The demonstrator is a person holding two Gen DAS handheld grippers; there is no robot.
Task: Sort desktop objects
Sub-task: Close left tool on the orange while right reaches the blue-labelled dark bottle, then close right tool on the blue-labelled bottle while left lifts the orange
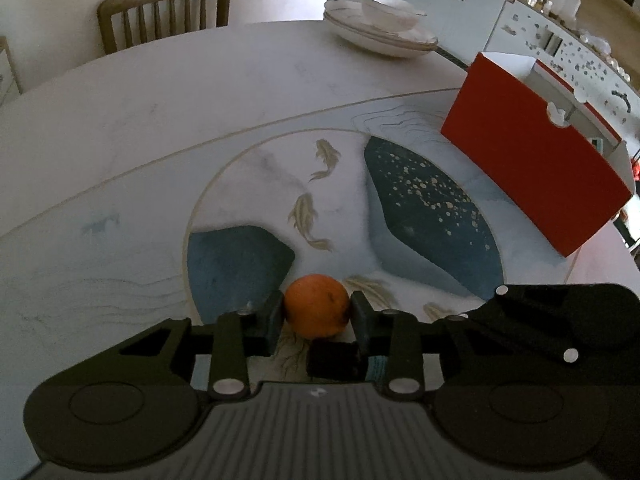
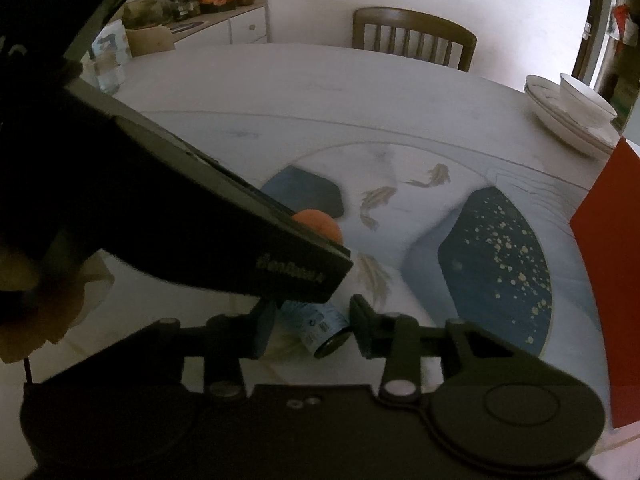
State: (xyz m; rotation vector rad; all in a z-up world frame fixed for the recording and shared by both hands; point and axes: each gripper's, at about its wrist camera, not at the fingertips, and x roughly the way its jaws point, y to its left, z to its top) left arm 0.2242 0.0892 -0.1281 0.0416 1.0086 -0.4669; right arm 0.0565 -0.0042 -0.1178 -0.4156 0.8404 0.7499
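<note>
The left hand-held gripper (image 1: pixel 317 316) clenched a round orange fruit (image 1: pixel 316 306), while the right hand-held gripper (image 2: pixel 312 326) stood released around a blue-labelled can (image 2: pixel 320 326)

Both wrist views look low and close across the fish-painted table (image 1: pixel 168 120), sharing the orange (image 1: pixel 316 306) and chair (image 2: pixel 412 36).

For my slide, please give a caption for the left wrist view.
Left tongs close on an orange above the fish-painted table, red box at right.

wooden chair (image 1: pixel 164 12), stacked white dishes (image 1: pixel 384 28), sideboard with jars (image 2: pixel 208 20)
</note>
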